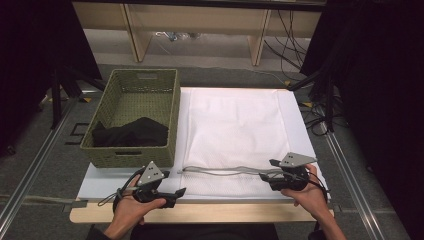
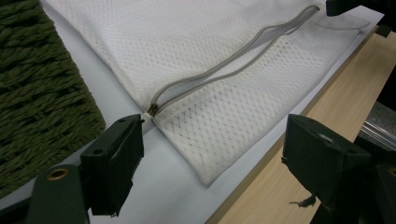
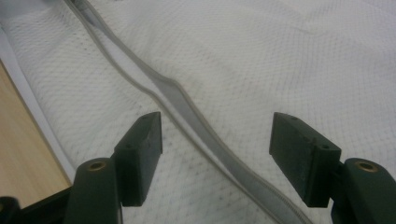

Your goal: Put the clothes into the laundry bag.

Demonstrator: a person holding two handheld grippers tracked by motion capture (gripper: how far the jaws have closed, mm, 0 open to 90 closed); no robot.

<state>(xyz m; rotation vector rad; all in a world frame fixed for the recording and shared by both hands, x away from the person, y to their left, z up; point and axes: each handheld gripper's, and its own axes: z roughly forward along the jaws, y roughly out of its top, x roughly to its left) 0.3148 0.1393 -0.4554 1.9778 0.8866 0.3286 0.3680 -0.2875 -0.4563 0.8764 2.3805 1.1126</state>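
A white mesh laundry bag (image 1: 232,125) lies flat on the table, with a grey zipper (image 1: 220,171) running along its near edge. The zipper's two tapes stand slightly apart, and its metal pull (image 2: 152,111) sits at the end nearest the basket. My left gripper (image 1: 179,192) is open beside the bag's near left corner, its jaws (image 2: 215,128) framing the pull and the corner without touching them. My right gripper (image 1: 268,170) hovers open over the zipper's other end. The grey zipper (image 3: 187,100) runs between its jaws (image 3: 217,122), apart from both pads.
A green woven basket (image 1: 145,80) stands left of the bag, with a black cloth (image 1: 131,133) lying inside. A white sheet (image 1: 295,115) covers the table under the bag. The wooden table edge (image 1: 210,214) runs along the front. Cables lie on the floor beyond.
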